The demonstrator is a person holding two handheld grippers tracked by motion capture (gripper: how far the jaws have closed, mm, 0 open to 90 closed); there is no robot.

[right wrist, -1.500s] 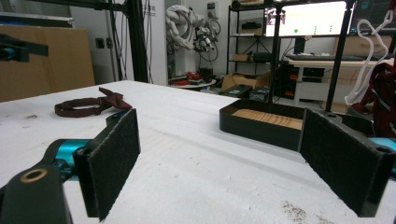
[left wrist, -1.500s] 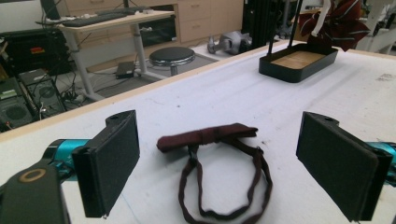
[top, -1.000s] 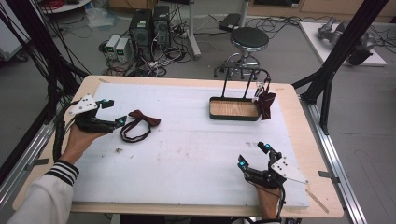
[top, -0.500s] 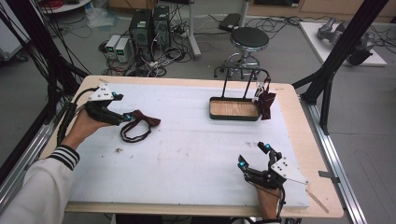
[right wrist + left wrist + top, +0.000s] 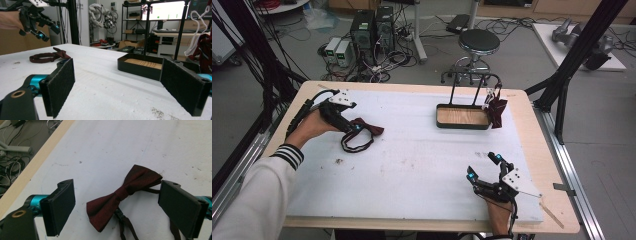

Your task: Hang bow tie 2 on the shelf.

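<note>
the left gripper (image 5: 117, 207) hung wide open over the bow tie (image 5: 120, 195); the right gripper (image 5: 117, 87) rested wide open.

A bow tie (image 5: 362, 131) lies on the table's (image 5: 412, 165) left side, its strap looped toward the near edge. The left gripper (image 5: 353, 128) hangs over it, the tie between its 2 jaws. A tray (image 5: 463, 117) sits far right, another tie (image 5: 498, 111) hanging on its right. The right gripper (image 5: 486, 168) rests near the front right edge.

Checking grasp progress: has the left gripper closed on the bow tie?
No: the left gripper is open, the bow tie lying untouched between its pads.
</note>
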